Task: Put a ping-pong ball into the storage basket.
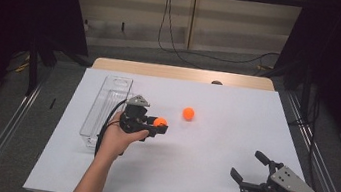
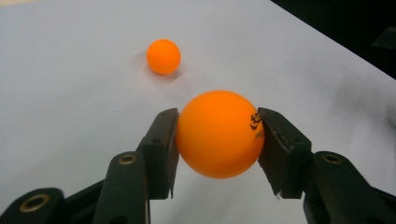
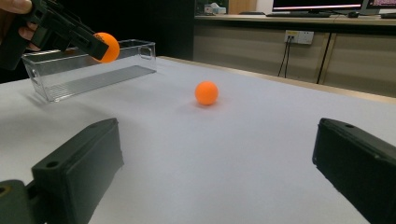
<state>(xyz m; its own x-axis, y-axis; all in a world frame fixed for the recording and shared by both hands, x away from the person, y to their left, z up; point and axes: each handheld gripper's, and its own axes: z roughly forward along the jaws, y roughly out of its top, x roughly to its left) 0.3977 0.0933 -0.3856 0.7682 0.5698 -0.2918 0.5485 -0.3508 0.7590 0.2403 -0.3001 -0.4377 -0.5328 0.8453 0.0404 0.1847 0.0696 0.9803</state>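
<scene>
Orange plastic ping-pong ball [image 2: 219, 134], the one I carry, sits clamped between the two black pads of my left gripper [image 1: 158, 126], lifted off the white table sheet [image 1: 211, 147] and hanging just right of the clear plastic rectangular bin [image 1: 105, 104]. I judge it light, hollow and smooth, so it could squirt out if I squeeze off-centre or dent if I press hard; the pads bear on its widest part, on opposite sides, and that seems the right place. A small dark printed mark shows beside one pad, too small and partly covered for me to read. My right gripper [image 1: 247, 166] rests low near the sheet's near right corner, its jaws wide apart with nothing between them. Farther out, a second orange ping-pong ball [image 1: 188, 113] lies loose on the sheet, well apart from both grippers and from the bin. From the right gripper view the bin looks empty, with a ribbed floor, though its clear walls blur against the paper and my left hand [image 1: 120, 137] covers its near end from above. Beyond the table edge, the floor and cables sit dim.
</scene>
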